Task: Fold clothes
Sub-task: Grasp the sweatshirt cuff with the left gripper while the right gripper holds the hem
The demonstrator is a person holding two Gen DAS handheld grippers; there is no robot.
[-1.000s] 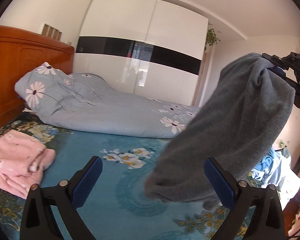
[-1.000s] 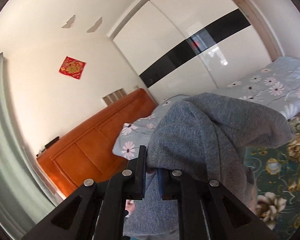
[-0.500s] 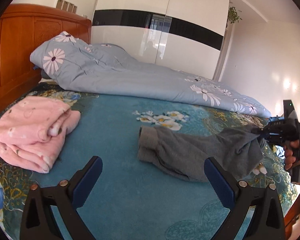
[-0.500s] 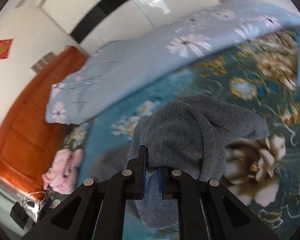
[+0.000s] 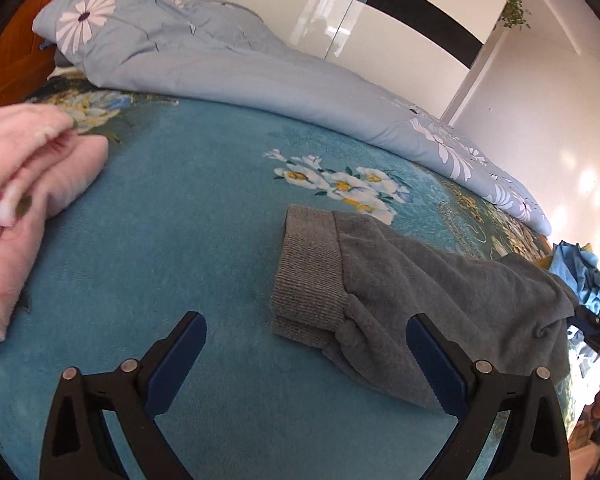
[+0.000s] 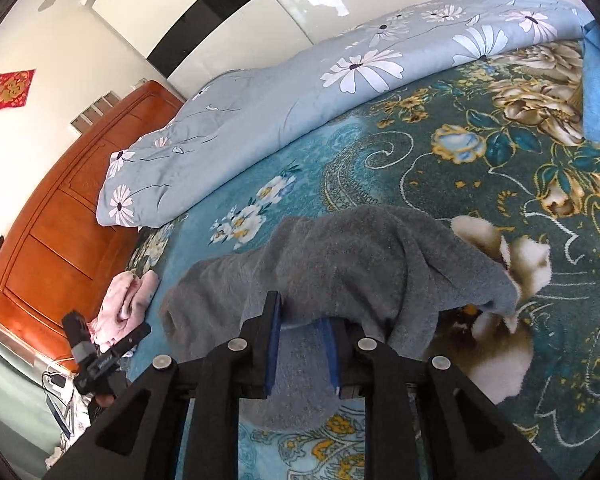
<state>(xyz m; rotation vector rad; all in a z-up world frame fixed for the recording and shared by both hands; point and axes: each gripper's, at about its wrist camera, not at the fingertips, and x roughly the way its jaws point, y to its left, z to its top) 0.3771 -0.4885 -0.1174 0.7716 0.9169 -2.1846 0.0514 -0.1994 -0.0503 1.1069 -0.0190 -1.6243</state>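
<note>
Gray garment point(image 5: 420, 292) on the bed point(image 5: 188, 240), right gripper point(image 6: 300, 320) fingers just parting around it, left gripper point(image 5: 306, 344) wide and empty

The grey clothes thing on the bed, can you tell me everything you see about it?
The grey garment looks like soft fleecy knit, with a ribbed cuff at one end. It lies crumpled and stretched out on the teal flowered blanket, not yet folded. Its other end is bunched up between the fingers of the right gripper, whose jaws have just been opening. The left gripper hangs wide open just short of the cuff, not touching it.
</note>
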